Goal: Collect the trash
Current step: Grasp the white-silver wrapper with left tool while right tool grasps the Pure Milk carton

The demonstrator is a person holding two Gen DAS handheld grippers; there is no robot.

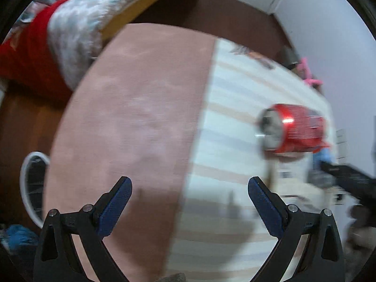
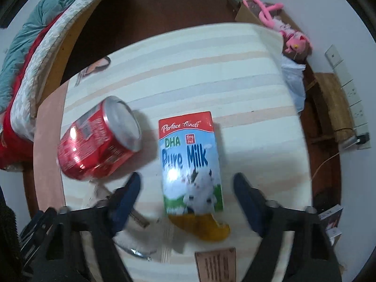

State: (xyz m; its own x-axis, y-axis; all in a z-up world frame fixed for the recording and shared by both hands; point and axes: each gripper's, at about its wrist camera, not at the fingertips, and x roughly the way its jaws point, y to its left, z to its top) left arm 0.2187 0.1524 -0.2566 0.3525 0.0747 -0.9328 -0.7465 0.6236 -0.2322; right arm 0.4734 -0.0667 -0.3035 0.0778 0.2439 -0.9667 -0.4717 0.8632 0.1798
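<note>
A dented red soda can [image 2: 94,141] lies on its side on the striped cloth [image 2: 188,70] covering the table. Right of it a "Pure Milk" carton [image 2: 190,159] lies flat, its lower end over a yellow scrap [image 2: 206,225]. My right gripper [image 2: 187,176] points down over the carton, one finger on each side with a gap on both sides. My left gripper [image 1: 190,183] is open and holds nothing, hovering where the bare pink tabletop [image 1: 129,117] meets the cloth. In the left wrist view the can [image 1: 298,129] lies to the right.
A brown card [image 2: 216,263] and a clear wrapper lie near the table's front. A bed with red and grey bedding [image 1: 58,35] stands to the left. A white-rimmed wire basket [image 1: 30,188] sits on the floor. A pink plush toy [image 2: 282,28] and a plastic bag [image 2: 293,82] lie beyond the table.
</note>
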